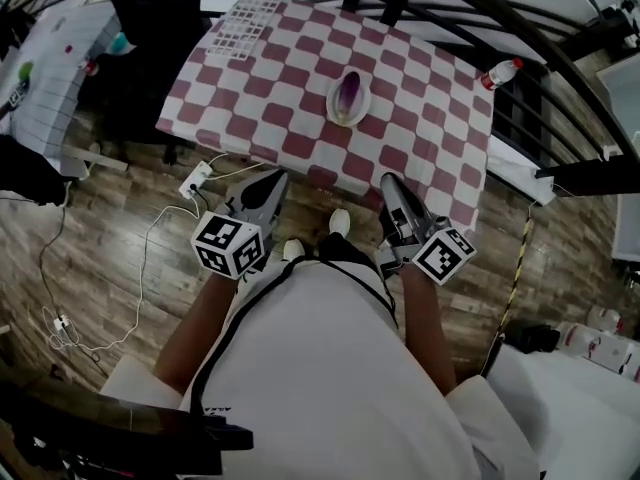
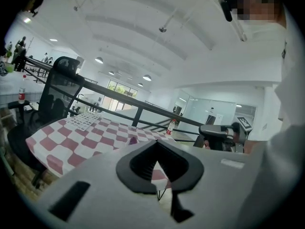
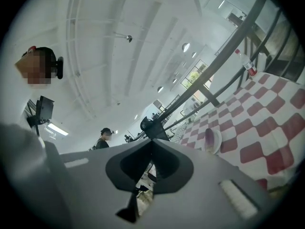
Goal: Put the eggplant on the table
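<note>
Surface (image 1: 300, 148): covered by a red-and-white checked cloth, standing on a wooden floor (image 1: 110, 238) in front of a dark railing (image 1: 520, 38).

Person: stood at the near edge of the surface, white garment filling the lower half of the head view, one gripper in each hand.

Left gripper (image 1: 274, 179): held short of the near edge of the surface, over the floor, tips pointing toward the cloth. Jaws clenched together, nothing between them. Its marker cube (image 1: 228, 245) sat at the rear end.

Right gripper (image 1: 391, 181): also near the cloth's front edge, well apart from the left one. Jaws clenched tip to tip, empty. Its marker cube (image 1: 443, 256) likewise sat at the rear end.

White wire rack (image 1: 245, 23): flat on the far left corner of the surface.

White dish (image 1: 360, 108): near the middle of the cloth, clear of both grippers.

Eggplant (image 1: 348, 93): purple, lying inside the dish, not on the bare cloth. Neither gripper touched it.

Bottle (image 1: 500, 72): red cap, lying tilted at the far right corner of the surface.

Power strip (image 1: 195, 180): white, on the floor left of the left gripper, with a white cable trailing away.
</note>
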Tool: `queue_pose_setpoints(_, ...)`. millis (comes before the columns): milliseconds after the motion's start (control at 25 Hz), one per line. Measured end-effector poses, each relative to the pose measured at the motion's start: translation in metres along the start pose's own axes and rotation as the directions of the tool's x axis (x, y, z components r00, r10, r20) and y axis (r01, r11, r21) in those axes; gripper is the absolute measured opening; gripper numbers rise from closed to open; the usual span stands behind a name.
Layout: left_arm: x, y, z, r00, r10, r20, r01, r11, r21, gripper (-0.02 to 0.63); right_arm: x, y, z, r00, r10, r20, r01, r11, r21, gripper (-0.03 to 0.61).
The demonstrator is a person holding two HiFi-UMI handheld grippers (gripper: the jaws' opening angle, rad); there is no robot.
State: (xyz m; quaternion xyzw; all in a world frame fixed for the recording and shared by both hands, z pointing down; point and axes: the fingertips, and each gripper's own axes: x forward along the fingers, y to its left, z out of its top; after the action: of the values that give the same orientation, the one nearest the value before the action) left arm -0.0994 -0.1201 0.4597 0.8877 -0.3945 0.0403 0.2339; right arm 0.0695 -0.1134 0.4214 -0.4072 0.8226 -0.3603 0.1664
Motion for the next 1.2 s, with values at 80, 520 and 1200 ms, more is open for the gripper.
queue_pose_setpoints(80, 0.000, -0.008, 0.001, 1.000, -0.017, 0.004, 0.017, 1.000, 0.010, 0.006, -0.009, 0.002, -0.002, 1.000, -0.003, 0.009, 0.003, 1.000, 0.005, 0.006)
queue_pose_setpoints(520, 0.019, -0.043, 0.005, 1.000, -0.018, 0.019, 0.018, 0.999, 0.026, 0.005, -0.038, -0.010, 0.013, 1.000, 0.003, -0.012, -0.004, 1.000, -0.027, 0.006)
queue_pose_setpoints(1200, 0.057, -0.084, -0.002, 1.000, -0.016, 0.001, 0.016, 0.999, 0.032, 0.006, -0.063, -0.032, 0.034, 0.998, 0.030, -0.046, -0.032, 0.999, -0.042, 0.006)
